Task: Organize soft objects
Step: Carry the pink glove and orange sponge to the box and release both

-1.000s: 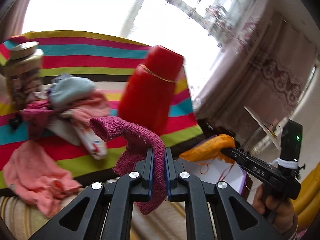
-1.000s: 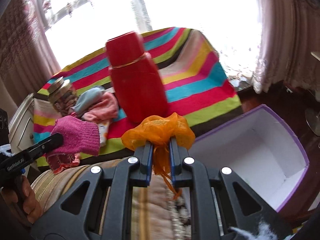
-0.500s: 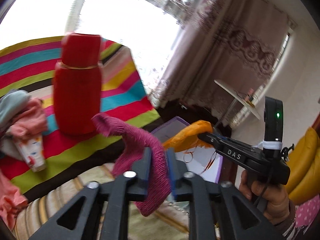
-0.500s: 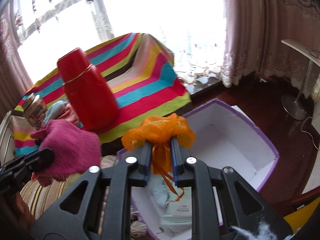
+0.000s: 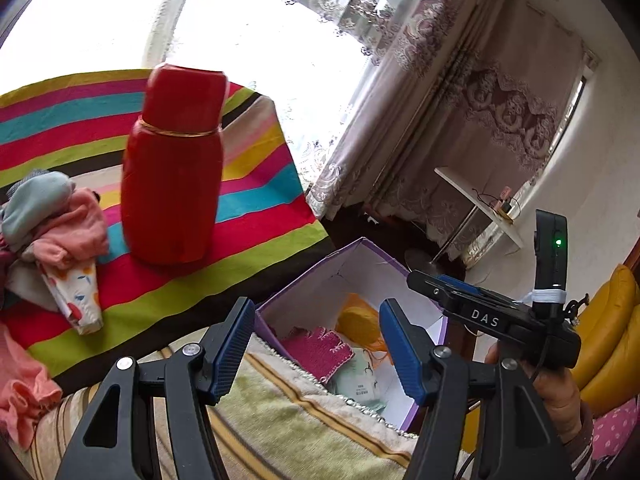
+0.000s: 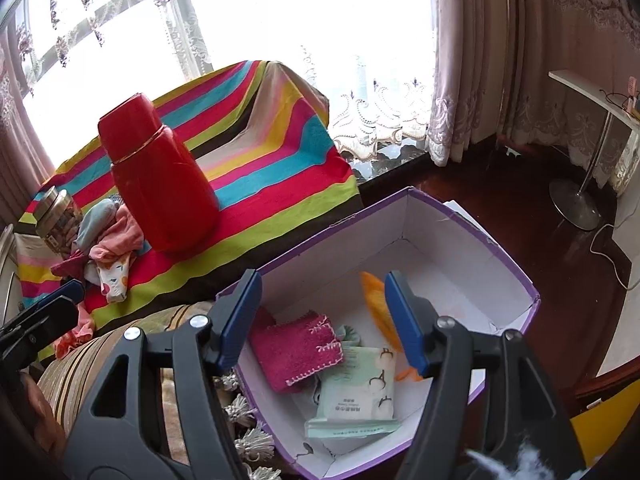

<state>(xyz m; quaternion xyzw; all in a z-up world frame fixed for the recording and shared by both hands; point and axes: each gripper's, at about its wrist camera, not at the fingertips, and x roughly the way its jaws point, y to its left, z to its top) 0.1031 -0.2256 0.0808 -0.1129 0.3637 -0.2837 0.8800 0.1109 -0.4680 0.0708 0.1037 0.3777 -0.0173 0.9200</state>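
Striped cloth (image 6: 280, 168), red flask (image 6: 160, 184), lace curtains (image 6: 472, 60); both grippers (image 5: 316, 344) (image 6: 320, 320) just opened, empty

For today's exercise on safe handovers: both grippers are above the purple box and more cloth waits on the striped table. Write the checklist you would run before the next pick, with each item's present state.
1. Left gripper empty, jaws apart after just opening: ok.
2. Right gripper empty, jaws just opened: ok; the orange cloth is blurred between them, seemingly dropping.
3. Pink knitted cloth inside the purple box: ok.
4. Orange cloth settled in the box: cannot tell.
5. Clothes pile left on the striped table: ok, more to pick.
6. Path to the pile: not ok, the red flask stands right beside it.
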